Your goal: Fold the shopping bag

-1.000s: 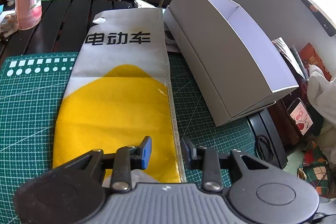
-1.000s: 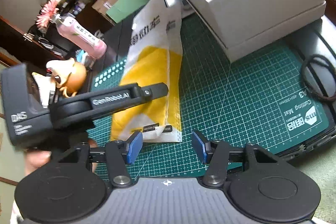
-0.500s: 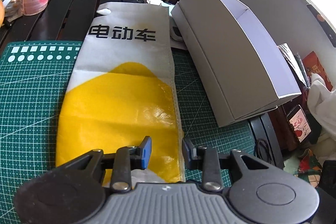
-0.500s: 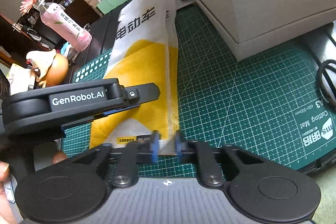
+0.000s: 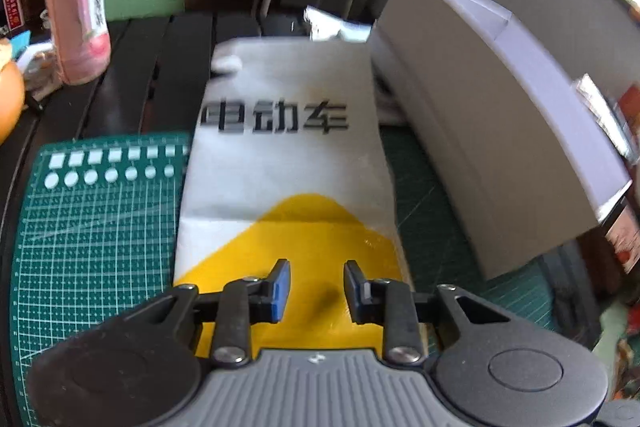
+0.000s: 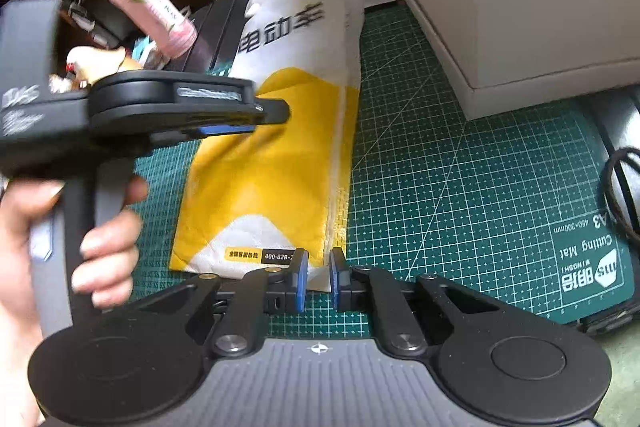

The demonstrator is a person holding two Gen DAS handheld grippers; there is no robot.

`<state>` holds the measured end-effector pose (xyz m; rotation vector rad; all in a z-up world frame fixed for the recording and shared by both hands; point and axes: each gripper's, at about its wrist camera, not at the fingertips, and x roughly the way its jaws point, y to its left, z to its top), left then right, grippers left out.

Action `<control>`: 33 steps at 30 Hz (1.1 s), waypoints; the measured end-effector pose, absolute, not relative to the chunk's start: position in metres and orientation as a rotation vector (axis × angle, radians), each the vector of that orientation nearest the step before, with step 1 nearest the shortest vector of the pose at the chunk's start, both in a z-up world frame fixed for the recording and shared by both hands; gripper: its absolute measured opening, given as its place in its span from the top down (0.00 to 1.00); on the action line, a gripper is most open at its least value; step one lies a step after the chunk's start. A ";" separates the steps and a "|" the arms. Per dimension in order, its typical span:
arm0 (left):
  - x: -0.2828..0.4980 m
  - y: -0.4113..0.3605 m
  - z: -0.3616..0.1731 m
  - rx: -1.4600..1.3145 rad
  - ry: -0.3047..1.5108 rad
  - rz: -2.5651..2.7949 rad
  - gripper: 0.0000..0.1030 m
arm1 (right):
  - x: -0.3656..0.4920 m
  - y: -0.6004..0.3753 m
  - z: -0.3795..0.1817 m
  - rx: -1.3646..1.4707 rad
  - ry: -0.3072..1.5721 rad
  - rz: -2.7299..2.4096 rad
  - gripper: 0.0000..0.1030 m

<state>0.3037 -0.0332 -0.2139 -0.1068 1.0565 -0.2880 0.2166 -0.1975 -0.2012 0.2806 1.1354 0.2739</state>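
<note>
Green cutting mat [image 6: 460,187] is carrying the shopping bag [image 6: 280,131], lying flat as a long narrow strip beside a white box [image 6: 520,7]. Right gripper [image 6: 318,277] is pinching the bag's near right corner, jaws nearly together; left gripper [image 5: 314,285] is hovering over the yellow panel, jaws parted and holding nothing. Risk: glossy fabric is likely slipping from so small a pinch, or the strip is skewing if lifted by one corner.

Daylight enters from upper right of the left wrist view, blown out white there. Motion blur smears both views, heaviest on the person's hand [image 6: 100,227] at left. Fisheye bends edges; corners go dark.
</note>
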 end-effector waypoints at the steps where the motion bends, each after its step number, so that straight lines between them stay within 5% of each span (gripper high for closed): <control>1: 0.304 -0.034 -0.215 -0.094 1.066 -0.289 0.76 | 0.217 -0.197 -0.201 0.272 1.138 0.279 0.89; 17: 0.276 -0.029 -0.209 -0.101 1.205 -0.325 0.75 | 0.247 -0.248 -0.205 0.350 1.047 0.115 0.97; 29: 0.306 0.010 -0.207 -0.031 1.081 -0.091 0.76 | 0.251 -0.245 -0.196 0.328 0.979 0.087 0.97; 33: 0.309 0.014 -0.210 -0.052 1.096 -0.073 0.78 | 0.243 -0.250 -0.183 0.411 0.939 0.093 0.83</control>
